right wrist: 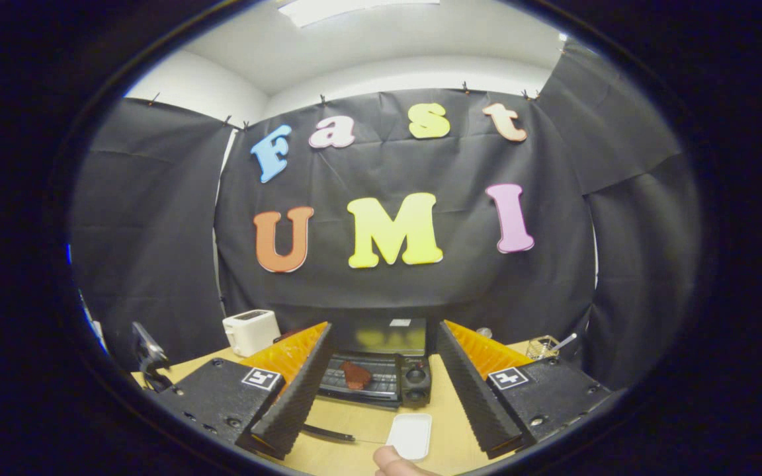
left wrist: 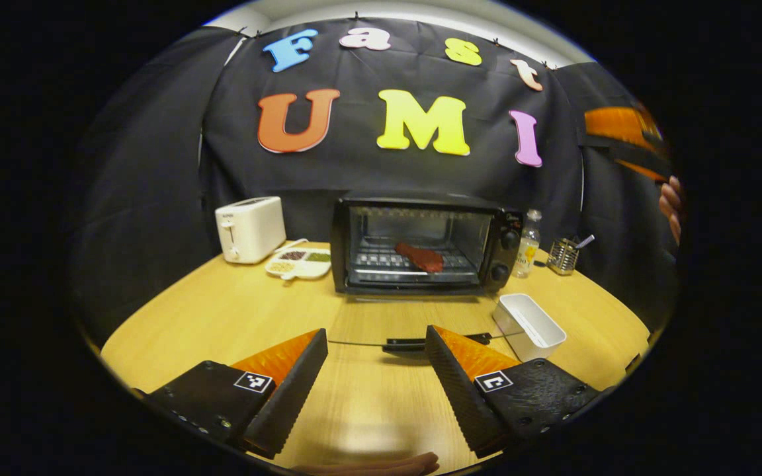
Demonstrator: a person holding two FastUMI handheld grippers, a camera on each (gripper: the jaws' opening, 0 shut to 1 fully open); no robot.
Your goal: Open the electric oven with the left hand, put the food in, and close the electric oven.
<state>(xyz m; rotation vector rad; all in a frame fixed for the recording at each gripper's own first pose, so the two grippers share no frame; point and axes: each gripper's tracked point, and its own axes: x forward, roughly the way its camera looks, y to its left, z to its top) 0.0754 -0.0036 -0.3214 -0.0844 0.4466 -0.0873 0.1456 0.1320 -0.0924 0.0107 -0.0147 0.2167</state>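
Oven (left wrist: pixel 421 244): black electric oven at the far middle of the table, door dropped open toward the near side, glass panel lying flat over the table top.
Left tool (left wrist: pixel 376 383): nearest in the left gripper view, low over the near table edge, its two fingers spread well apart, nothing between them.
Right tool (right wrist: pixel 381 387): held higher, looking down on the oven in the right gripper view, fingers wide apart and empty.
Thumb (right wrist: pixel 391 461): a thumb tip shows at the bottom of the right gripper view.
Table (left wrist: pixel 222 317): light wood, rounded near edge.
Door handle (left wrist: pixel 414 344): dark bar on the near edge of the open door, just beyond the left tool's right finger.
White tray (left wrist: pixel 528 325): empty rectangular dish, on the table right of the open door.
Food (left wrist: pixel 419 256): reddish-brown slab lying on the rack inside the oven, toward the middle.
Knobs (left wrist: pixel 505 254): two round dials on the oven's right panel.
Sectioned plate (left wrist: pixel 298 262): white, holding small heaps of grains, left of the oven.
Toaster (left wrist: pixel 250 229): white, far left, behind the plate.
Bottle (left wrist: pixel 528 251): small clear one, just right of the oven.
Wire holder (left wrist: pixel 563 256): metal basket with a utensil in it, far right.
Other hand (left wrist: pixel 672 208): fingers at the right edge of the left gripper view, raised above the table.
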